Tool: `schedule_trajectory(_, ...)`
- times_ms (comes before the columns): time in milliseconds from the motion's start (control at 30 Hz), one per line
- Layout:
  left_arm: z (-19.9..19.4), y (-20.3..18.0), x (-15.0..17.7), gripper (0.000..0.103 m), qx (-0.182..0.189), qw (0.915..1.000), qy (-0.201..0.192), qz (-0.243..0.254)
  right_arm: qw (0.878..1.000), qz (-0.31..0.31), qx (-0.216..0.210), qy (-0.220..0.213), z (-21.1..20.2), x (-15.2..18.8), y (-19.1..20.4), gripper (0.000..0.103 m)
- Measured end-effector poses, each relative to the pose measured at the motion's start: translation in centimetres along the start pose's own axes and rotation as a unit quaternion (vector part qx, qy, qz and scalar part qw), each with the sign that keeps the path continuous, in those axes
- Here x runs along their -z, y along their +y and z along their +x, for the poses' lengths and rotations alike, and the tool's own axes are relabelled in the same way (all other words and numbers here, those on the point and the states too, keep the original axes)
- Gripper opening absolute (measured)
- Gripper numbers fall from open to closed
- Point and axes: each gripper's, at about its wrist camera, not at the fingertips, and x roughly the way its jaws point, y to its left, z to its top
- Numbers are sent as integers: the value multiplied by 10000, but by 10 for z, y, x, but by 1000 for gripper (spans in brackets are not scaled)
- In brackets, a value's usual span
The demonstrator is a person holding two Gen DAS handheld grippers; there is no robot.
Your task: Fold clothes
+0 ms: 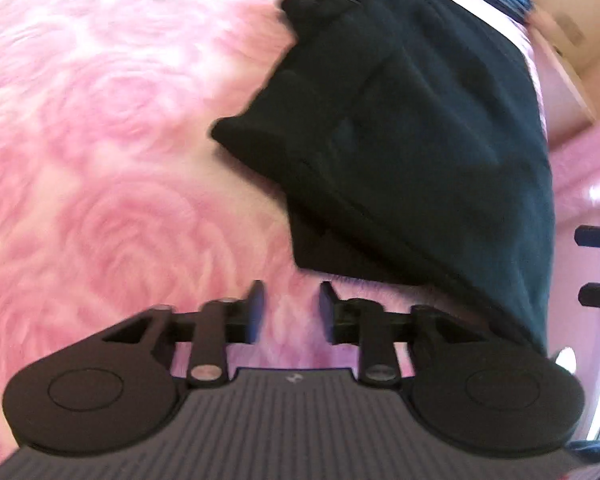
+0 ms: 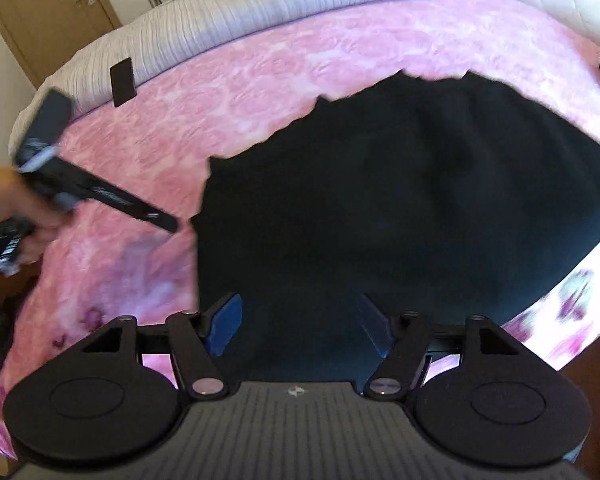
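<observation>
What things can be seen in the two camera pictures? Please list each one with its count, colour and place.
Garment: one, black, lying partly folded on the bed cover, ahead of the right gripper.
Bed cover: one, pink with a rose pattern, spread under the garment.
Bedding: one, white and ribbed, along the far edge of the bed.
Door: one, brown, far left corner of the room.
Small dark tag: one, black, at the edge of the white bedding.
Left gripper: one, black, jaws open over the pink cover, beside the garment's edge.
Right gripper: one, black with blue pads, jaws open over the garment.
Hand: one, holding the left gripper, blurred.
</observation>
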Motion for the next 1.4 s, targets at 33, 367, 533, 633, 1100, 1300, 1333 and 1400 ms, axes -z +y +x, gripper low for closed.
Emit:
schedule_trajectory(33, 2, 5, -4, 13, 155, 9998, -105, -80, 10000, 68, 70, 6, 0, 3, 9, 68)
schedule_trajectory(367, -11, 20, -18, 13, 288, 9984, -492, -46, 9969, -69, 787, 60, -5, 18, 38, 75)
schedule_trajectory(533, -28, 15, -4, 13, 520, 9974, -406, 289, 9946, -505, 895, 112, 9, 20, 56, 77)
schedule_trajectory(633, -17, 13, -14, 13, 562, 9974, -395, 207, 9923, -673, 1019, 215, 22, 24, 60, 76)
schedule_trajectory(1100, 14, 14, -47, 13, 549, 9980, -318, -36, 9753, -1424, 1548, 676, 48, 51, 71, 6)
schedule_trajectory(1300, -26, 8, -27, 23, -199, 9969, -374, 658, 9829, -1168, 1266, 657, 40, 37, 72, 40)
schedule_trajectory(1333, -32, 1, -22, 26, -352, 9943, -381, 936, 9834, -1156, 1241, 648, 37, 35, 73, 41)
schedule_trajectory(1400, -39, -14, -15, 31, -642, 9857, -333, 1523, 9848, -1076, 1198, 647, 29, 32, 75, 43)
